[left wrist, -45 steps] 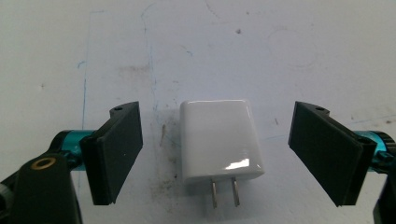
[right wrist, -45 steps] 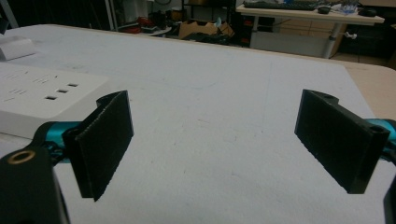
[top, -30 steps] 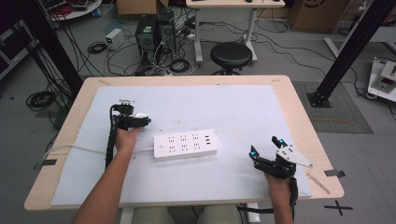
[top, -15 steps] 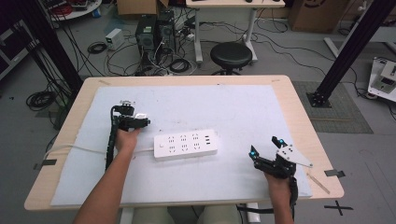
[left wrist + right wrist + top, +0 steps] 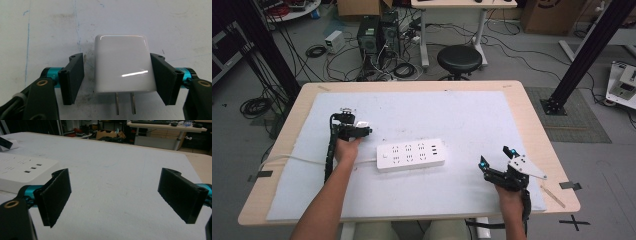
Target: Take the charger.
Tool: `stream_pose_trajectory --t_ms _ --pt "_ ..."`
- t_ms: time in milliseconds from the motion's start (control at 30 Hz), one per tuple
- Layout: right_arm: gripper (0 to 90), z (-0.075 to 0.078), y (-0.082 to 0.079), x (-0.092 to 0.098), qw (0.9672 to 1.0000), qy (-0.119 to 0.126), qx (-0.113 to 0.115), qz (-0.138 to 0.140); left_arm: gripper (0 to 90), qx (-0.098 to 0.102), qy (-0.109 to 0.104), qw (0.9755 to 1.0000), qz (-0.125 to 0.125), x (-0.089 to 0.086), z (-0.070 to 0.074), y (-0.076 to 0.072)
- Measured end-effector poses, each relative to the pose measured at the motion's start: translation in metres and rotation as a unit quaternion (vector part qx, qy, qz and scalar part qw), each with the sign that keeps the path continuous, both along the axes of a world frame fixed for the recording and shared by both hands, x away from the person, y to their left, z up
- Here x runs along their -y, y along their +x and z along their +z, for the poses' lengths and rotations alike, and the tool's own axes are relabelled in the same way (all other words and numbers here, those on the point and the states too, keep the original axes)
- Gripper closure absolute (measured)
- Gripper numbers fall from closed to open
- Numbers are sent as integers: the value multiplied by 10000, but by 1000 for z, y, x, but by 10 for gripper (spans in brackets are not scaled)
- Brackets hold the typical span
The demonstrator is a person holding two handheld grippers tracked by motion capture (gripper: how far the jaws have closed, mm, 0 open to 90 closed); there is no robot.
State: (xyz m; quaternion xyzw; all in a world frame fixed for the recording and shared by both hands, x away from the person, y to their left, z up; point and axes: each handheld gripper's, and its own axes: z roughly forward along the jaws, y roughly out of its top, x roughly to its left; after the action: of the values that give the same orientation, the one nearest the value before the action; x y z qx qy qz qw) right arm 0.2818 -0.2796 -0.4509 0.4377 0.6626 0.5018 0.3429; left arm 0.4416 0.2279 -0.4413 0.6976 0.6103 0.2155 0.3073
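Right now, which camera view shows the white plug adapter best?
The left gripper view: the adapter lies flat on the mat between the open jaws, with both prongs visible. The high view shows it as a small white spot at the left gripper. The right gripper view catches a corner.

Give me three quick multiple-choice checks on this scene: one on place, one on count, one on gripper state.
1. Where does the white charger plug lie?
A. between the left gripper's jaws
B. on the power strip
C. on the floor

2. How many metal prongs show on the plug?
A. one
B. two
C. three

3. How does the right gripper stand?
A. shut on the plug
B. shut on the power strip
C. open, holding nothing

A: the left gripper has a jaw on either side of it.
B: two prongs stick out.
C: its jaws stand wide over bare mat, the power strip off to one side.
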Motion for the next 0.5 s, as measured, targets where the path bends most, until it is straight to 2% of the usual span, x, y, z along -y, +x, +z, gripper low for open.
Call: stream_pose_trajectory --t_ms 100,267,367,500 --pt "117 0 0 0 10000 2 -2 -3 379 43 -32 10000 -44 0 0 -1" --pt "117 0 0 0 10000 19 -19 -20 420 70 -51 9999 -82 0 0 -2" --pt "117 0 0 0 10000 24 -18 -12 423 142 12 9998 -100 -1 2 -3" --pt "117 0 0 0 10000 25 -23 -14 424 233 -13 9996 -145 -4 7 -7"
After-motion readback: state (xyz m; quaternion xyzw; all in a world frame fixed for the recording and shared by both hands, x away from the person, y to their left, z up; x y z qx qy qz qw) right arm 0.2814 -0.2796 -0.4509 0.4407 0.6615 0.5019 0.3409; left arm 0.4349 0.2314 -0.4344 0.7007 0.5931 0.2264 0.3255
